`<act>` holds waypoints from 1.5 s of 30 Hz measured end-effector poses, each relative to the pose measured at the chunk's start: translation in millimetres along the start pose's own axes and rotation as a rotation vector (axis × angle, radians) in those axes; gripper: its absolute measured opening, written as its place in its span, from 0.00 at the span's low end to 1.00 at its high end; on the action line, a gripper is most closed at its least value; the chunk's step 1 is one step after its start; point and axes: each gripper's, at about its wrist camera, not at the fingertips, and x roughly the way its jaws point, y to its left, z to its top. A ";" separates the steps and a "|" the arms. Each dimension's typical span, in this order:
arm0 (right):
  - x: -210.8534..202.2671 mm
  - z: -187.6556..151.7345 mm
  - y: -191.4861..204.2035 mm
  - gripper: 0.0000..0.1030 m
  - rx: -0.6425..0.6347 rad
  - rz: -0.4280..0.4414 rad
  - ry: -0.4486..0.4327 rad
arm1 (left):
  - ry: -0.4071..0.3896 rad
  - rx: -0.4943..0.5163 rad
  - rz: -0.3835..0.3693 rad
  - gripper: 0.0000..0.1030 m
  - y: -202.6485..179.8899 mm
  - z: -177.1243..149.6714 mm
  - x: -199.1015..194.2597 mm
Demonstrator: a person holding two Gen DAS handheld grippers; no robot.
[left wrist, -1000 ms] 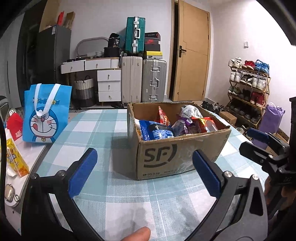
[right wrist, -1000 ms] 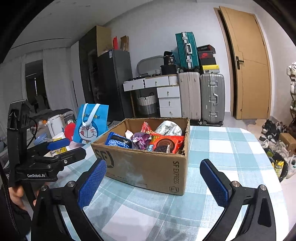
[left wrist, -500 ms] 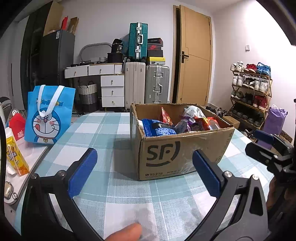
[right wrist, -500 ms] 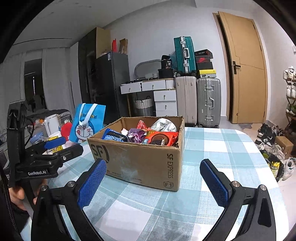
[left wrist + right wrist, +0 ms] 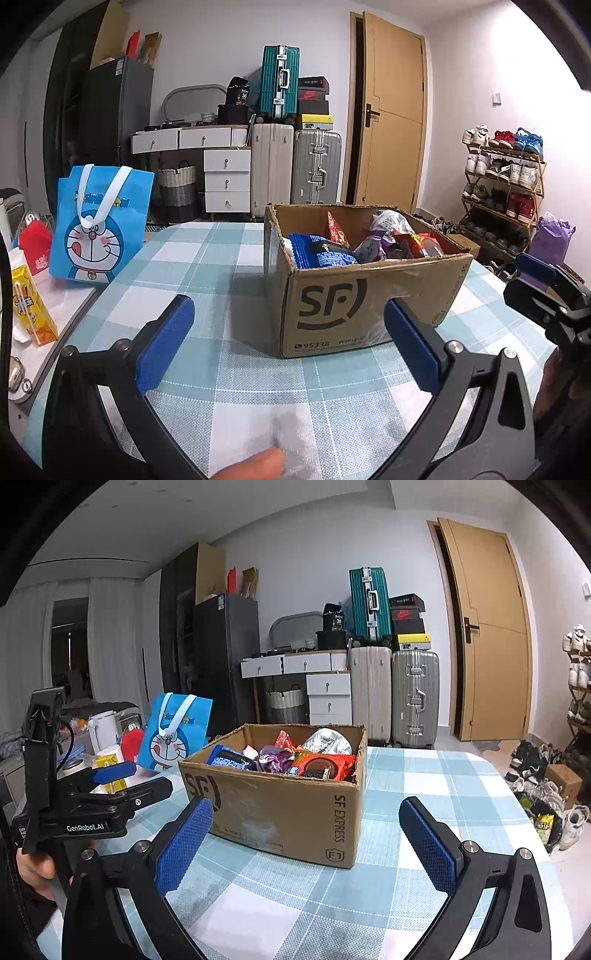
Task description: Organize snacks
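- Box (image 5: 369, 299): one, cardboard, open-topped, printed "SF"; stands on the bench (image 5: 229, 373), which wears a blue-and-white check cloth.
- Snacks: a heap inside the box, exact count unclear. Told apart: one blue pack (image 5: 321, 254) at the left end, one purple pack (image 5: 275, 757), one red pack (image 5: 325, 768), one silver pack (image 5: 327, 740) at the back.
- Left tool (image 5: 288, 339): one, both blue pads wide apart, nothing between them; held above the cloth just short of the box's printed face.
- Right tool (image 5: 306, 845): one, pads likewise spread, empty; faces the box's corner.
- Bag (image 5: 99, 225): one, blue, cartoon cat face, white handles; upright on the bench left of the box, well apart from it.
- Yellow carton (image 5: 31, 314): one, at the bench's left edge.
- Suitcases: three by the far wall, one teal (image 5: 279, 85) above one cream (image 5: 271, 168) and one silver (image 5: 316, 166).
- Door (image 5: 395, 136): one, tan.
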 end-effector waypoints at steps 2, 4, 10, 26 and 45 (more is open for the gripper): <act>0.7 0.3 1.4 1.00 -0.006 -0.004 0.001 | -0.003 0.003 0.000 1.00 -0.3 0.1 0.0; 1.1 0.1 3.2 1.00 -0.013 -0.009 0.000 | -0.006 0.006 0.000 1.00 -0.5 0.2 -0.4; 0.1 -1.7 7.7 1.00 -0.035 -0.014 -0.001 | -0.012 0.011 -0.003 1.00 -1.6 0.1 -1.5; 0.6 -2.5 8.6 1.00 -0.037 -0.013 0.001 | -0.013 0.010 -0.006 1.00 -2.6 -0.7 -3.6; 0.5 -2.4 8.7 1.00 -0.038 -0.013 0.001 | -0.013 0.009 -0.007 1.00 -2.2 -0.7 -3.3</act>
